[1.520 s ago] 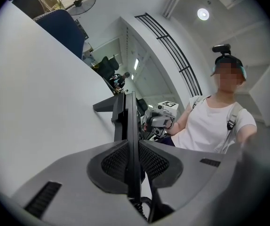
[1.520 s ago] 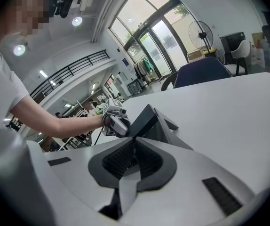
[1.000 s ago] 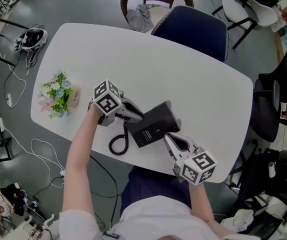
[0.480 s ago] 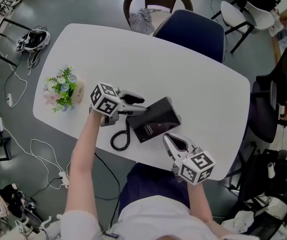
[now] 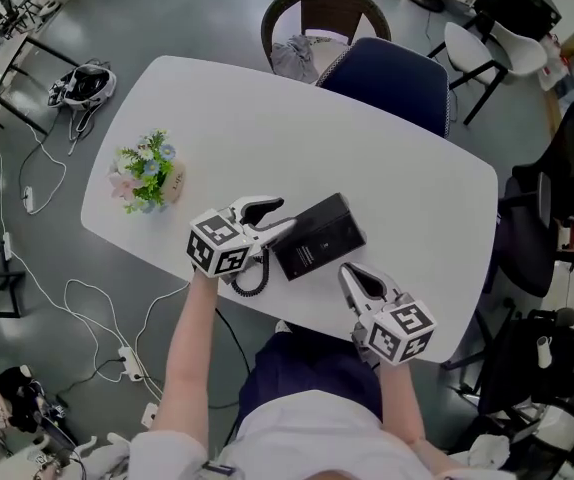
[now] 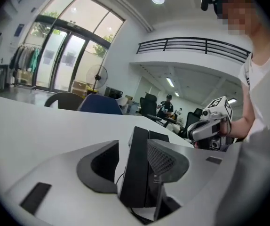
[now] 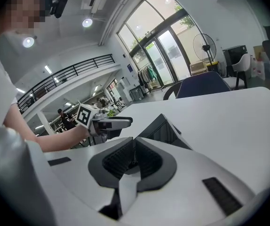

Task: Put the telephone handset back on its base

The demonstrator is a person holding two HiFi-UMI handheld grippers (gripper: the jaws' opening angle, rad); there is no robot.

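Cord (image 5: 254, 284) partly under L gripper (image 5: 282, 214)

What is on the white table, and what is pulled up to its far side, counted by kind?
Telephone: 1
Flower bunch: 1
Chairs at the far side: 2, a blue chair and a wicker chair
Total: 4

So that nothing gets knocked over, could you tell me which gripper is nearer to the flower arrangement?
Left. In the head view, the left gripper is right of the flower arrangement, beside the telephone. The right gripper is farther off, beyond the telephone, near the front edge of the table.
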